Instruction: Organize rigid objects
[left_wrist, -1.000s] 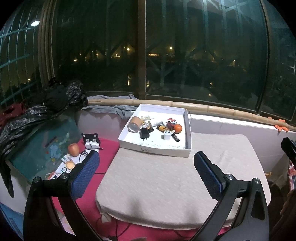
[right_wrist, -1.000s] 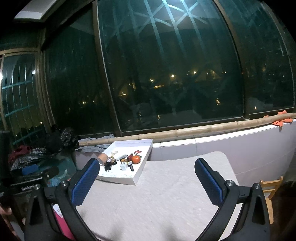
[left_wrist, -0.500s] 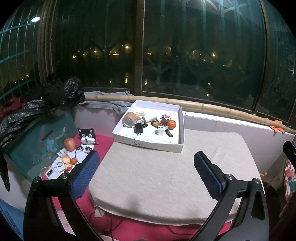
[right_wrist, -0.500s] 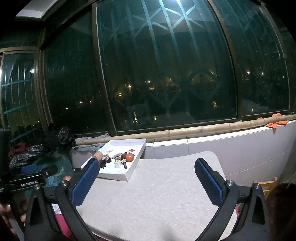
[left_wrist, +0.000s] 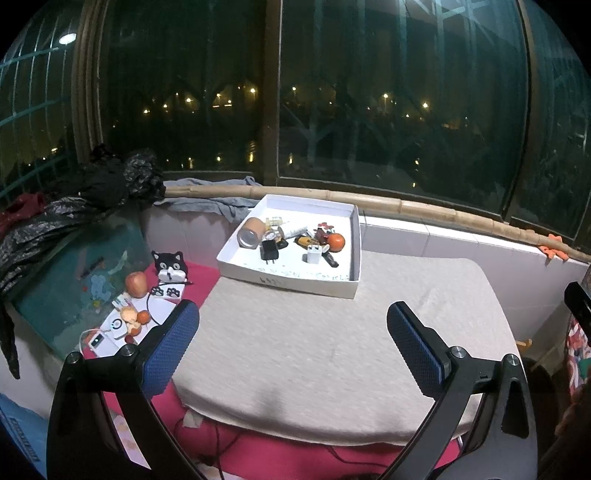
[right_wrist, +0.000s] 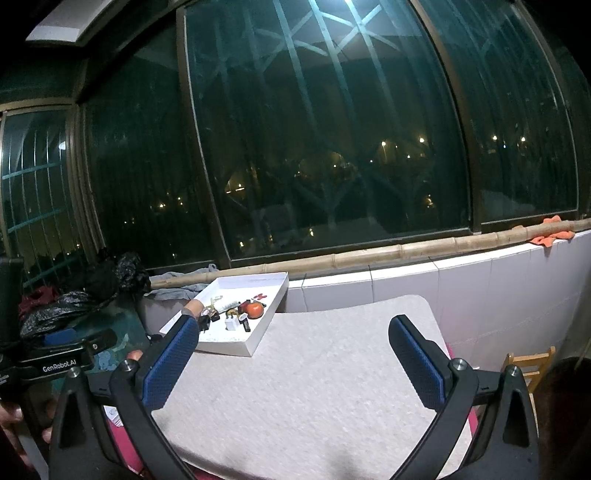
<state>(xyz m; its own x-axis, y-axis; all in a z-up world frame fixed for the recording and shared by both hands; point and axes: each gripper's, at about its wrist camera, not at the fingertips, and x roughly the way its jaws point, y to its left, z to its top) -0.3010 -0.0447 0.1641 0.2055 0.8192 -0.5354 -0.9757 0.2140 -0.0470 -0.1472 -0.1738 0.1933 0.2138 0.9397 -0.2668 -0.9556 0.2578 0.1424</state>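
A white shallow box (left_wrist: 291, 280) (right_wrist: 258, 332) rests at the far left corner of a grey padded table (left_wrist: 332, 339) (right_wrist: 325, 376). Inside lie a brown tape roll (left_wrist: 251, 233), a black plug (left_wrist: 269, 253), a white charger (left_wrist: 314, 254) (right_wrist: 232, 324), an orange ball (left_wrist: 336, 242) (right_wrist: 255, 309) and other small items. My left gripper (left_wrist: 291, 332) hovers open over the table's near edge, well short of the box. My right gripper (right_wrist: 293, 345) is open too, nothing between its fingers, with the box ahead to its left.
Left of the table, a red mat (left_wrist: 199, 280) carries an apple (left_wrist: 136, 284), a black cat figure (left_wrist: 168, 263) and small gadgets. A bamboo pole (left_wrist: 424, 214) runs along the white tiled sill (right_wrist: 461, 273). Black bags (left_wrist: 74, 206) pile at the left. A small wooden chair (right_wrist: 532, 365) stands right.
Both grippers drew back and rose a little, so the box looks smaller and farther in both views. Both stay open and empty.
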